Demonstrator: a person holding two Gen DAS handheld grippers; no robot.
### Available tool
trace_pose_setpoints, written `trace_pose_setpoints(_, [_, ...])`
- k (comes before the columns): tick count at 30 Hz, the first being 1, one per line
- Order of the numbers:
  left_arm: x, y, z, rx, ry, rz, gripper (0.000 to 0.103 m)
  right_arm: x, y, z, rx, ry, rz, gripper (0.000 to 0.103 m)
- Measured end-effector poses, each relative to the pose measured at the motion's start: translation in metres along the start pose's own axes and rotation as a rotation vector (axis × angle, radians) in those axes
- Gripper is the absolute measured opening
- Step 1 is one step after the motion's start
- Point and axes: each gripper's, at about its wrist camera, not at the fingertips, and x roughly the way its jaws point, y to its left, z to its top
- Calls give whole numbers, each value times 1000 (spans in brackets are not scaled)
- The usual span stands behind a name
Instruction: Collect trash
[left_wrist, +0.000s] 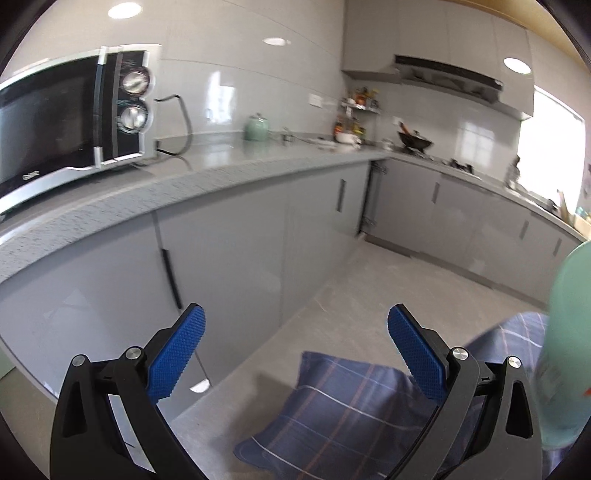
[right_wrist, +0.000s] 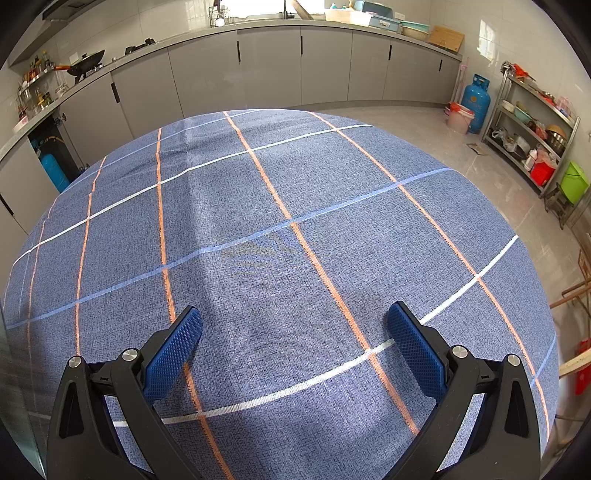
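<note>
My left gripper (left_wrist: 295, 325) is open and empty, held in the air above the floor and a corner of the blue checked tablecloth (left_wrist: 343, 413). A pale green plastic object (left_wrist: 569, 350) fills the right edge of the left wrist view, close to the right finger; I cannot tell what it is. My right gripper (right_wrist: 295, 321) is open and empty, just above the blue checked tablecloth (right_wrist: 280, 236) that covers the table. No trash shows on the cloth in either view.
A grey counter (left_wrist: 229, 162) with a microwave (left_wrist: 70, 118) and a green jar (left_wrist: 256, 127) runs along the left. Grey cabinets (right_wrist: 269, 70) line the far wall. A blue gas cylinder (right_wrist: 476, 103), pink bucket (right_wrist: 460, 120), metal shelf rack (right_wrist: 532, 133) and green bin (right_wrist: 574, 181) stand at right.
</note>
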Motion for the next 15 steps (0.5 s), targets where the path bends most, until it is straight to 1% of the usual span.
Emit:
trace_pose_setpoints(3, [1, -9, -5, 13, 14, -19, 97, 0, -1, 0, 0, 0, 0, 99])
trace_pose_setpoints(7, [0, -17, -7, 37, 10, -32, 97, 1, -1, 0, 0, 0, 0, 99])
trace_pose_setpoints(15, [-3, -16, -5, 29, 2, -49, 97, 1, -1, 0, 0, 0, 0, 99])
